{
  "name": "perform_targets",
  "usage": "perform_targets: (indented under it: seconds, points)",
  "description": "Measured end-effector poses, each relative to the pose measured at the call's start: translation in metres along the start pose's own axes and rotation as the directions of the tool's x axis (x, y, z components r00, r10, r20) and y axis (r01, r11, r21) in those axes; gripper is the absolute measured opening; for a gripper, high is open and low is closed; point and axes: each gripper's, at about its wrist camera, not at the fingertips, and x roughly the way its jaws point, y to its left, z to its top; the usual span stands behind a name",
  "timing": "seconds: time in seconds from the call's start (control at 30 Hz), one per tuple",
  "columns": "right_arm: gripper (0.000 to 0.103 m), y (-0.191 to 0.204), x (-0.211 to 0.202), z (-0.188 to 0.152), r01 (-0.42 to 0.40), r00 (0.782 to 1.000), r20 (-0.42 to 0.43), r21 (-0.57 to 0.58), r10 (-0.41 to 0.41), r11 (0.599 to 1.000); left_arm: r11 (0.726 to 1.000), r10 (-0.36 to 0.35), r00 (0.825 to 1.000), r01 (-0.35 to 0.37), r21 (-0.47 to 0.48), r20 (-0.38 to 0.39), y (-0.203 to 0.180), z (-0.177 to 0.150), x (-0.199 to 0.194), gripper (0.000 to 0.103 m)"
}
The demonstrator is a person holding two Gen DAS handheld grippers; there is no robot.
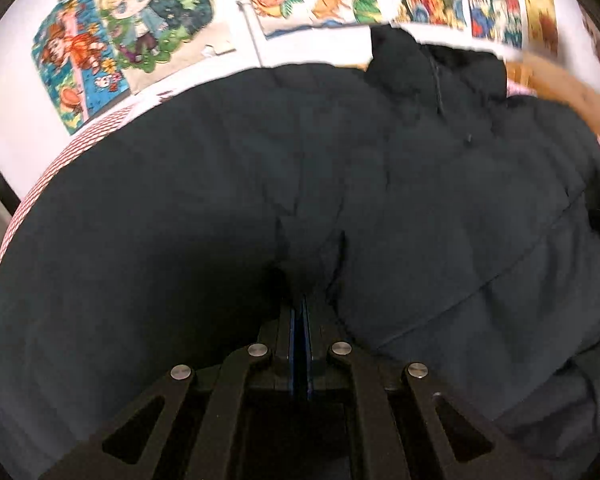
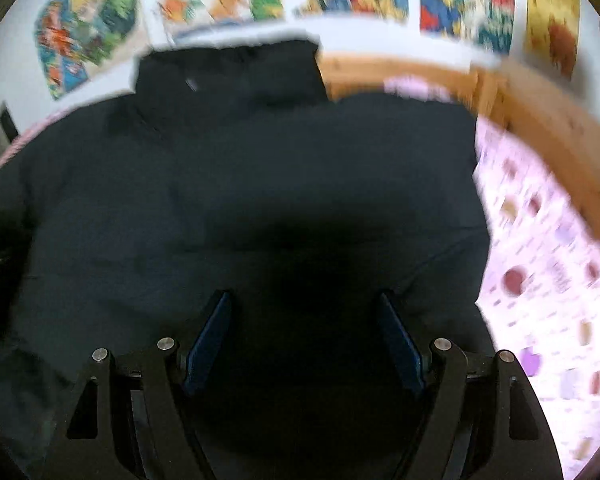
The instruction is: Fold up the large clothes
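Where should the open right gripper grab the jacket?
Probably the jacket's right edge, where it ends against the pink sheet. Come from that side, low, so one finger slides under the puffy hem. The right gripper hangs open over flat fabric with no fold to pinch; the left gripper is shut on a bunched ridge.

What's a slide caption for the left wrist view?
Left gripper shut on a pinch of dark puffer jacket spread across the bed.

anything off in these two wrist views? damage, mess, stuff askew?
Nothing stands out. The dark puffer jacket lies spread on the patterned bedsheet, collar toward the poster wall. The left tongs are shut on a pinch of its fabric; the right tongs are open above it.
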Motion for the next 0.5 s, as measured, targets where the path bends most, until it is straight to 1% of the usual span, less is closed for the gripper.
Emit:
perform_targets:
  seconds: [0.07, 0.1, 0.13, 0.17, 0.23, 0.27, 0.3, 0.33, 0.37, 0.4, 0.43, 0.47, 0.5]
  points:
    - [0.071, 0.002, 0.013, -0.006, -0.007, 1.000, -0.011, -0.002, 0.007, 1.000, 1.000, 0.009, 1.000, -0.008, 0.012, -0.020, -0.003, -0.001, 0.006, 0.005]
    - [0.071, 0.004, 0.016, -0.008, -0.005, 1.000, -0.009, -0.004, 0.005, 1.000, 1.000, 0.004, 1.000, -0.004, 0.006, -0.022, -0.003, -0.002, 0.007, 0.005]
    - [0.072, 0.006, 0.018, -0.009, -0.001, 1.000, -0.007, -0.009, 0.001, 1.000, 1.000, -0.006, 1.000, 0.006, -0.005, -0.016, -0.001, -0.002, 0.006, 0.008]
    - [0.072, 0.009, 0.019, -0.010, 0.003, 1.000, -0.007, -0.014, -0.004, 1.000, 1.000, -0.015, 1.000, 0.015, -0.015, -0.011, 0.002, -0.002, 0.004, 0.008]
    - [0.073, 0.012, 0.017, -0.012, 0.000, 1.000, 0.006, -0.019, 0.000, 1.000, 0.997, -0.056, 0.998, 0.057, -0.047, 0.029, 0.009, -0.003, -0.006, 0.008]
    - [0.073, 0.013, 0.013, -0.013, -0.001, 1.000, 0.025, -0.014, 0.001, 1.000, 0.994, -0.085, 0.994, 0.089, -0.067, 0.064, 0.015, -0.005, -0.015, 0.008]
    - [0.073, 0.012, 0.008, -0.014, 0.002, 0.999, 0.042, -0.009, -0.001, 1.000, 0.990, -0.108, 0.990, 0.116, -0.081, 0.092, 0.019, -0.005, -0.024, 0.013]
    - [0.073, 0.012, -0.001, -0.015, 0.001, 0.998, 0.069, 0.006, -0.001, 1.000, 0.986, -0.130, 0.985, 0.141, -0.090, 0.117, 0.022, -0.006, -0.034, 0.024]
    - [0.073, 0.013, -0.013, -0.015, -0.024, 0.995, 0.096, 0.034, 0.021, 0.999, 0.981, -0.152, 0.978, 0.167, -0.096, 0.141, 0.024, -0.007, -0.044, 0.030]
    - [0.073, 0.013, -0.021, -0.014, -0.048, 0.993, 0.109, 0.053, 0.042, 0.997, 0.976, -0.172, 0.970, 0.192, -0.104, 0.174, 0.026, -0.008, -0.056, 0.048]
    - [0.073, 0.015, -0.034, -0.013, -0.078, 0.990, 0.128, 0.075, 0.068, 0.994, 0.971, -0.180, 0.961, 0.207, -0.115, 0.208, 0.030, -0.009, -0.069, 0.069]
    - [0.073, 0.017, -0.045, -0.012, -0.093, 0.987, 0.142, 0.083, 0.080, 0.992, 0.966, -0.186, 0.953, 0.221, -0.131, 0.238, 0.033, -0.010, -0.079, 0.077]
    - [0.076, 0.017, -0.053, -0.008, -0.100, 0.985, 0.150, 0.078, 0.087, 0.992, 0.956, -0.200, 0.942, 0.247, -0.155, 0.271, 0.039, -0.011, -0.092, 0.082]
